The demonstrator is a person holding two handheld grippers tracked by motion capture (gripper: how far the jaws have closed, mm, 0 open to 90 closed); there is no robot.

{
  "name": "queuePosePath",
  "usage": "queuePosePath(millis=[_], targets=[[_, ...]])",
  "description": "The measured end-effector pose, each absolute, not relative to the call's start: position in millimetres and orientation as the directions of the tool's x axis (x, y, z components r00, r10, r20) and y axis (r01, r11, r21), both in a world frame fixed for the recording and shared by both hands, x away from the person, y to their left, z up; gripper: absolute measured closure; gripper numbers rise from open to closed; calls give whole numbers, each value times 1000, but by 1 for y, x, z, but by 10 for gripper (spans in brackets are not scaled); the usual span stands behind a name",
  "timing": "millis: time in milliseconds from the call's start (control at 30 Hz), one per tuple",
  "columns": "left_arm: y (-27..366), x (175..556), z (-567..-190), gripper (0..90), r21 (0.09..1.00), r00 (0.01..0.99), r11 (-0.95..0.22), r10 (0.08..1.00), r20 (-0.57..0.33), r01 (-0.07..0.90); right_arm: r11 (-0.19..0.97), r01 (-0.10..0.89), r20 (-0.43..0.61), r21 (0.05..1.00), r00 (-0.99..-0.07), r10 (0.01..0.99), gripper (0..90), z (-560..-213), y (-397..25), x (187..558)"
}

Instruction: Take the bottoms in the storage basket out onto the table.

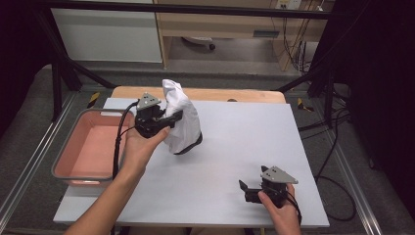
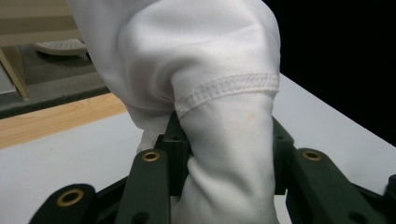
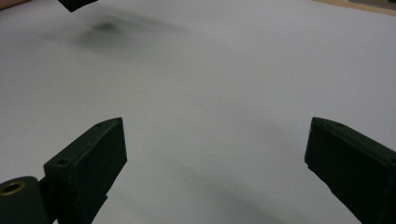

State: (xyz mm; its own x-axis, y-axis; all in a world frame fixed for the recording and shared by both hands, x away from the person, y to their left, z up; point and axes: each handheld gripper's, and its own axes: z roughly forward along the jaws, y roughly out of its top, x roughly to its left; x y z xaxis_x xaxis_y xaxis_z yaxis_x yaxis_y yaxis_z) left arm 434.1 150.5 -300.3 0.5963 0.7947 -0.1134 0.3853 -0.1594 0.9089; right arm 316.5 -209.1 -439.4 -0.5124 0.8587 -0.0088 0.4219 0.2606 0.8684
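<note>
Hanging over the white table [image 1: 235, 161], beside the pink tray [image 1: 93, 147], the white garment [image 1: 182, 117] is looking light, soft and limp; its stitched hem seems the surest hold. The left gripper [image 1: 164, 120] is pinching a fold of it, while the right gripper [image 1: 249, 188] is gaping wide, empty.

This looks like a lab or workshop set up for recording. A table [image 1: 254, 161] with a grey top stands inside a black frame [image 1: 58, 54] of bars and diagonal braces. Loose cables [image 1: 337, 147] run over the grey carpet [image 1: 29, 127] at the right, and more hang at the far right by a wooden cabinet [image 1: 220, 22]. Yellow-black tape [image 1: 93, 99] marks the floor at both far corners of the table. A white panel [image 1: 107, 34] stands at the far left. A pink bin [image 1: 63, 152] sits at the table's left edge.
</note>
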Motion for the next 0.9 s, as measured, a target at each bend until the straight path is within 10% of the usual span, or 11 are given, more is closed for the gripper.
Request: queuePosePath(millis=[900], targets=[[126, 441, -328, 618, 896, 618, -185, 777, -118, 404, 290, 413, -26, 863, -538, 842, 54, -440, -199, 322]])
